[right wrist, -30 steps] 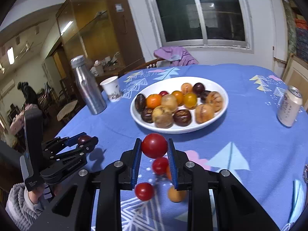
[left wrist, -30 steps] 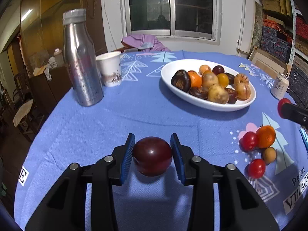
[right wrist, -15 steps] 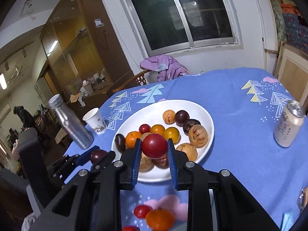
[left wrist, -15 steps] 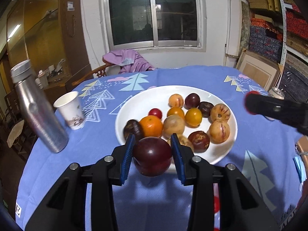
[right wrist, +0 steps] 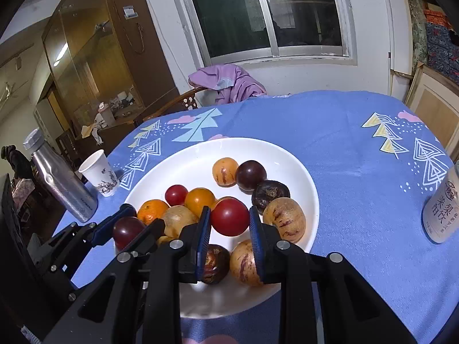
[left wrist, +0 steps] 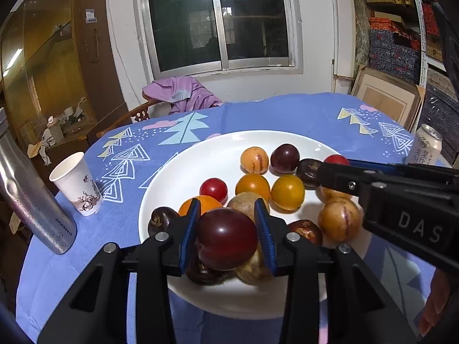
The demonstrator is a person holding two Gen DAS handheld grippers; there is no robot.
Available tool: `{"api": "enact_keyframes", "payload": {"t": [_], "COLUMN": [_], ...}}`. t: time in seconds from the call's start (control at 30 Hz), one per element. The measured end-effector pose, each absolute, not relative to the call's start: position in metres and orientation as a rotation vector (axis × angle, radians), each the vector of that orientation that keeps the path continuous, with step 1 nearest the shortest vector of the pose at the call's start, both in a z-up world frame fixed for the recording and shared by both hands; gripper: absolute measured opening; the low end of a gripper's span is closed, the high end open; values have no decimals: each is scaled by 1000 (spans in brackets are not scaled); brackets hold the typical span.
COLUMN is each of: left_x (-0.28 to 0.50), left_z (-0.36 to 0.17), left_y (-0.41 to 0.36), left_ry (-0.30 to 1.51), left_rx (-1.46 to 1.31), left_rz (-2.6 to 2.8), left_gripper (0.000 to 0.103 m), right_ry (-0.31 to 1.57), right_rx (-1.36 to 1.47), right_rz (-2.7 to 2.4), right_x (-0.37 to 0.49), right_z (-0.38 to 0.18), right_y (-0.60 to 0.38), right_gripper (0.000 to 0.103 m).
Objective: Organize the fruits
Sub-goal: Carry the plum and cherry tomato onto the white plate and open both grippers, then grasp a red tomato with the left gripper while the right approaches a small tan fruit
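Observation:
My left gripper (left wrist: 226,238) is shut on a dark red plum (left wrist: 226,239) and hangs over the near edge of the white plate (left wrist: 200,160). The plate holds several fruits: an orange (left wrist: 205,203), yellow and red tomatoes, speckled tan melons and dark brown fruits. My right gripper (right wrist: 229,229) is shut on a red tomato (right wrist: 230,217) above the plate's near right part. In the left wrist view the right gripper (left wrist: 338,169) reaches in from the right over the plate. In the right wrist view the left gripper (right wrist: 126,226) with its plum (right wrist: 127,229) sits at the plate's left edge.
A steel bottle (left wrist: 31,200) and a paper cup (left wrist: 77,183) stand left of the plate on the blue tablecloth (right wrist: 358,157). A drinks can (right wrist: 443,209) stands to the right. A chair with a purple garment (left wrist: 180,91) is behind the table.
Both grippers have moved forward from the near side of the table until they hang over the plate, each still holding its fruit. The loose fruits on the cloth have dropped out of view.

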State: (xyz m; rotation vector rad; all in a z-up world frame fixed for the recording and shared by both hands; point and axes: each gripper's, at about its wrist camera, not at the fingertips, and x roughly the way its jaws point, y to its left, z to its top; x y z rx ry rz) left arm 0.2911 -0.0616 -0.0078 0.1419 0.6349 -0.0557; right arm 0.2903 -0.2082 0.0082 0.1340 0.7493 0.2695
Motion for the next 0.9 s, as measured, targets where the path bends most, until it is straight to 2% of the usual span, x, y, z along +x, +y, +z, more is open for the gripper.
{"api": "enact_keyframes", "payload": {"t": [0.07, 0.1, 0.13, 0.17, 0.2, 0.57, 0.9], "left_x": [295, 298, 300, 301, 301, 266, 199], "left_z": [-12, -16, -17, -17, -17, 8, 21], "left_y": [-60, -59, -58, -58, -58, -67, -49], "left_ry": [644, 653, 655, 648, 644, 548, 541], "left_rx": [141, 143, 141, 139, 143, 211, 179], "left_rz": [-56, -58, -60, -56, -52, -50, -55], "left_gripper": [41, 47, 50, 57, 60, 69, 70], "right_ry": [757, 763, 765, 765, 763, 728, 696], "right_rx": [129, 130, 133, 141, 145, 177, 200], "right_rz": [262, 262, 258, 255, 250, 254, 290], "right_x": [296, 297, 299, 300, 300, 279, 214], "right_z": [3, 1, -1, -2, -3, 18, 33], "right_y": [-208, -208, -208, -210, -211, -219, -232], "right_gripper": [28, 30, 32, 41, 42, 44, 49]}}
